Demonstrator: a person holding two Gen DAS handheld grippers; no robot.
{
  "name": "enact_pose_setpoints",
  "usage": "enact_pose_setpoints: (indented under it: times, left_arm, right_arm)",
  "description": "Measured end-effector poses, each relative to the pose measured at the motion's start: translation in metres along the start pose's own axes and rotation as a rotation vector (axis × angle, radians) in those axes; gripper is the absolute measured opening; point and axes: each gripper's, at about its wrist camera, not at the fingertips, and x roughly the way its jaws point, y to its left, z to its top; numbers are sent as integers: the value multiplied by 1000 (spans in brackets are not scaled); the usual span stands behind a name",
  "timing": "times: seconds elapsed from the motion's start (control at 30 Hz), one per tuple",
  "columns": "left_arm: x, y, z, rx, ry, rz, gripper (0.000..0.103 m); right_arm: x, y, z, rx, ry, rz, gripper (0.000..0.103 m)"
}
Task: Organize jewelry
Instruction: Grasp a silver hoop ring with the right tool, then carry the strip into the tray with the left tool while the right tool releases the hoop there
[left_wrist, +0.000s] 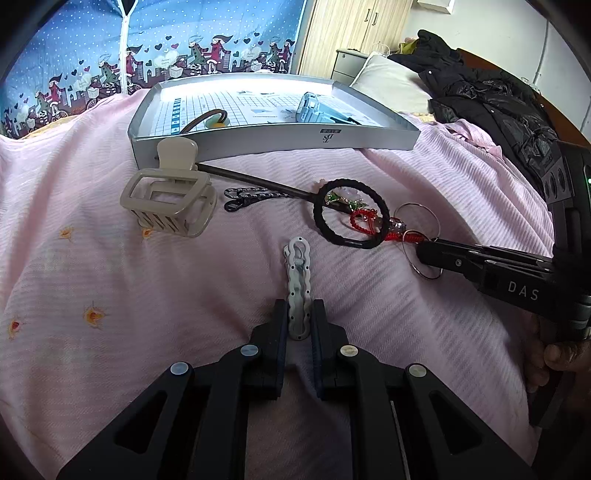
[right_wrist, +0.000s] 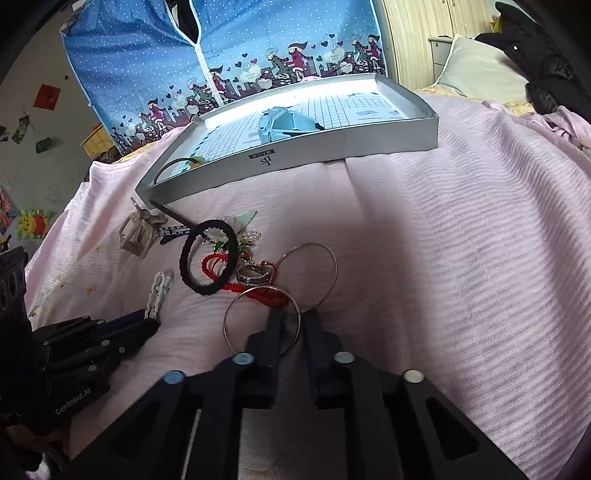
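Left wrist view: the left gripper (left_wrist: 299, 317) clamps a white wavy hair clip (left_wrist: 297, 273) mid-bedspread (left_wrist: 110, 295). The right gripper (right_wrist: 293, 317) pinches a thin metal hoop (right_wrist: 262, 317) near the grey tray's (right_wrist: 295, 158) front wall. Lifting the hoop may, I judge, snag the red cord (right_wrist: 266, 293) and drag neighbouring pieces.
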Motion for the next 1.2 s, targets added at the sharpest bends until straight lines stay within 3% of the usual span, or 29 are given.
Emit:
enact_pose_setpoints:
  times: [0.1,0.3,0.37,0.5,0.73,0.93,1.2]
  left_arm:
    - [-3,0,-1,-3,-15,-4,9]
    - [-26,2,-1,-51,-67,-44,9]
    - [-33,-1,0,-47,-87,-44,9]
    - [-46,-7,2,-42,-125,-65,9]
    - [-61,-8,13,-65,-174,-81,9]
    - [-70,4,48,-140,-211,-77,9]
    - [-50,15,112,-108,-223,-31,9]
  right_arm:
    - [-7,1,0,0,-23,4,4]
    - [-48,1,1,-22,-207,-37,4]
    - [-52,-3,3,-5,-227,-36,4]
    - [-55,-8,5,30,-253,-13,3]
    - [-76,0,18,9,-385,55,3]
    - [-82,7,38,-20,-478,88,3]
    - [-71,-10,93,-15,-614,104,3]
